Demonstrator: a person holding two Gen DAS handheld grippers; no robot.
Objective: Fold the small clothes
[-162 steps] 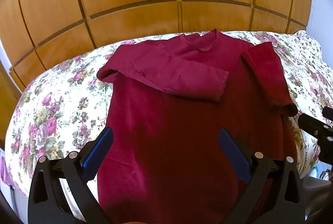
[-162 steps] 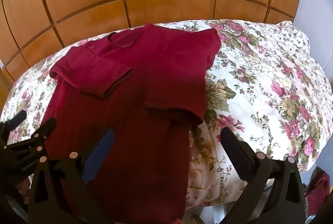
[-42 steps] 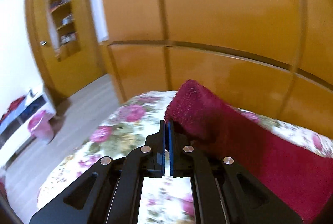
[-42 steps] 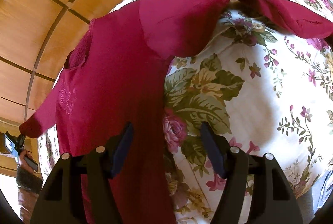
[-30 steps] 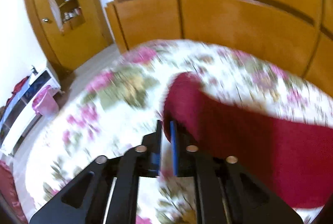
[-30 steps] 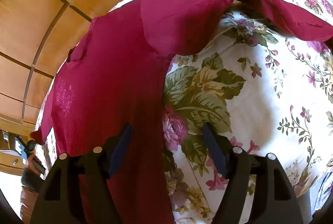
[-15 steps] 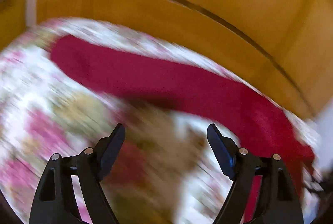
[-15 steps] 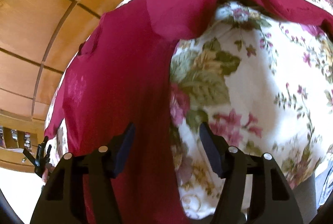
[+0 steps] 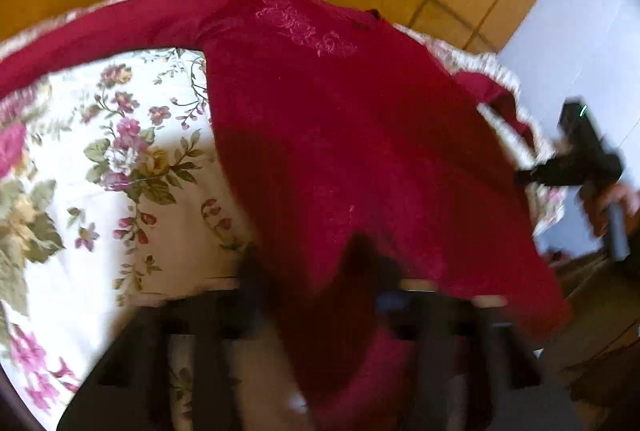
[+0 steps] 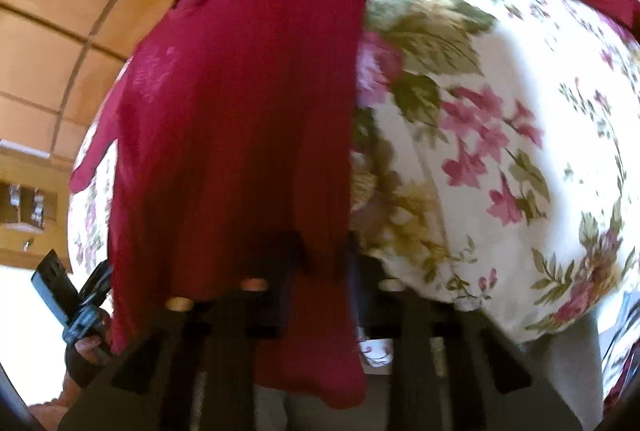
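The red top lies spread on the flowered bed, its length running from the near edge to the far one. Both the left gripper and right gripper are closing on its near hem, cloth between the fingers; blur hides the contact.

Bed, floral cover; red garment spread flat on top
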